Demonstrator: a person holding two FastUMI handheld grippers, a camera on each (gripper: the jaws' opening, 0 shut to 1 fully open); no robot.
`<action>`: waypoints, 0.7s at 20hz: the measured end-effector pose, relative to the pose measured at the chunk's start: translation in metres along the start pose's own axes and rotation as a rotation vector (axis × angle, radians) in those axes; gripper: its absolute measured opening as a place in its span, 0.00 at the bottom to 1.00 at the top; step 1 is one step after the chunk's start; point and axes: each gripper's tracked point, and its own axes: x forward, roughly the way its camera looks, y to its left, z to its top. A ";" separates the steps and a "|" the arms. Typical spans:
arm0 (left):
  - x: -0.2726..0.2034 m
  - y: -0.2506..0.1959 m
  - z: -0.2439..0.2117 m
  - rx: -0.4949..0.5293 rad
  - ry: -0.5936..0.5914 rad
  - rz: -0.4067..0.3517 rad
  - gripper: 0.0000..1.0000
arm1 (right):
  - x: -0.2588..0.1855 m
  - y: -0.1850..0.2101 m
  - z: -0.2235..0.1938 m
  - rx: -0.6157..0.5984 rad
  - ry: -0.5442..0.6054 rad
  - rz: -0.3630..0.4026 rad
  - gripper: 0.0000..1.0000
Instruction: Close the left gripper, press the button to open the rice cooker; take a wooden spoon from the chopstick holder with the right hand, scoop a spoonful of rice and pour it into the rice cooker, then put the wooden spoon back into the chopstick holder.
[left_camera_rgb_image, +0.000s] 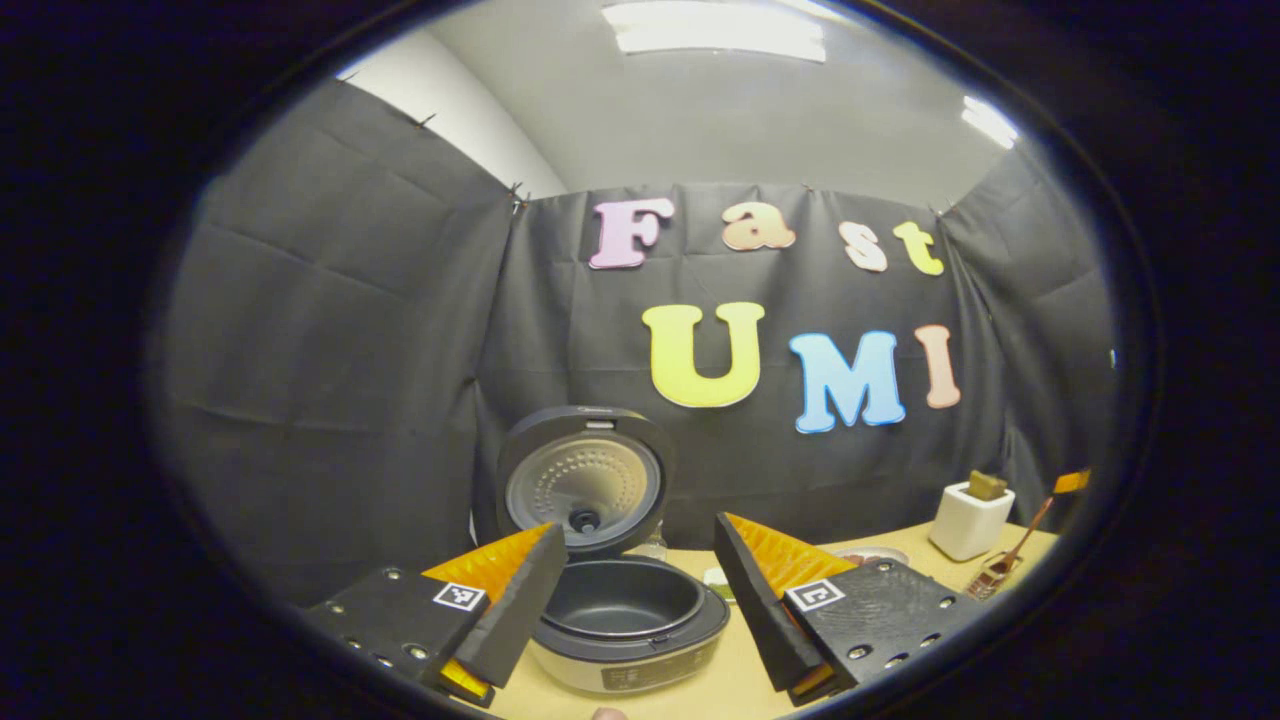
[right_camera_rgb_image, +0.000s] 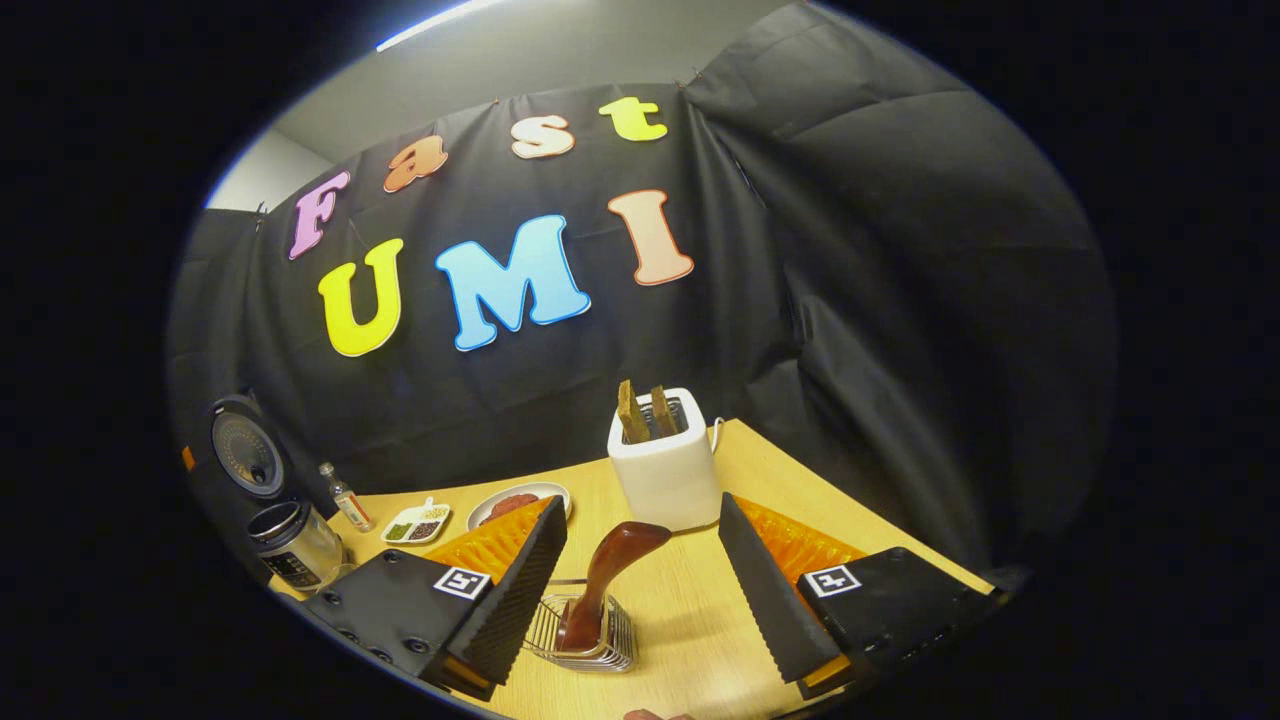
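Note:
The rice cooker (left_camera_rgb_image: 625, 610) stands open on the wooden table, its lid (left_camera_rgb_image: 585, 485) upright and its dark inner pot bare. My left gripper (left_camera_rgb_image: 636, 527) hovers open just in front of it, holding nothing. The same cooker (right_camera_rgb_image: 290, 545) sits far left in the right gripper view. A dark wooden spoon (right_camera_rgb_image: 610, 570) stands tilted in the wire chopstick holder (right_camera_rgb_image: 590, 635). My right gripper (right_camera_rgb_image: 640, 500) is open above it; the spoon rises between the fingers without touching either. In the left gripper view, spoon (left_camera_rgb_image: 1020, 545) and holder (left_camera_rgb_image: 988, 582) sit at far right.
A white toaster (right_camera_rgb_image: 665, 475) with two brown slices stands behind the holder. A plate (right_camera_rgb_image: 515, 500), a small divided dish of grains (right_camera_rgb_image: 418, 520) and a small bottle (right_camera_rgb_image: 345, 500) lie between toaster and cooker. Black cloth walls close the table's back and right sides.

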 end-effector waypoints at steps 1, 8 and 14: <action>0.001 -0.010 0.001 0.005 -0.006 -0.023 0.93 | 0.006 -0.001 -0.005 0.018 0.009 0.005 0.93; 0.008 -0.042 -0.020 0.013 0.013 -0.092 0.90 | 0.040 -0.004 -0.046 0.139 0.100 0.021 0.98; 0.017 -0.058 -0.047 -0.024 0.072 -0.123 0.91 | 0.063 0.016 -0.070 0.142 0.154 0.087 0.98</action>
